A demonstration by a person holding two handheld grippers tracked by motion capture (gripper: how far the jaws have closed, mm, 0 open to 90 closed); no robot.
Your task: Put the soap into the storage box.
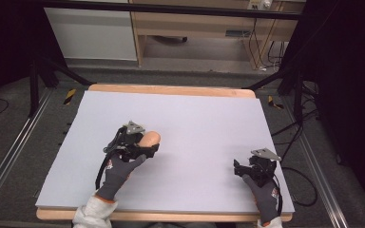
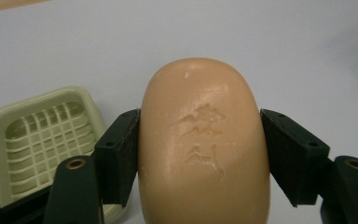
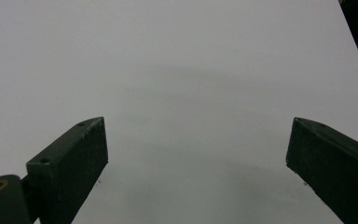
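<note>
The soap is a smooth bar, the color of a peach, with rounded ends. It has a small raised mark pressed into its top. The left gripper is pinching it, with 1 black jaw pressed on each long side. The bar sticks out past the jaws, away from the hand.

In the high view, the soap is in the left gripper, over the left middle part of the table. The pictures do not show for sure if the bar is touching the table top.

Just beside the soap, in the left gripper view, is a soap dish. It is pale cream with rounded corners and a grid of bars inside. The dish is sitting flat on the table, and 1 jaw covers part of its near edge. The soap is not in the dish.

The person's left hand wears a grey glove with a white sleeve.

Well apart from the soap, at the right side of the table near the front edge, is the right gripper. In its own view the right gripper has its 2 jaws spread wide, with the bare table between them.

The table top is pale grey with a wooden edge.
</note>
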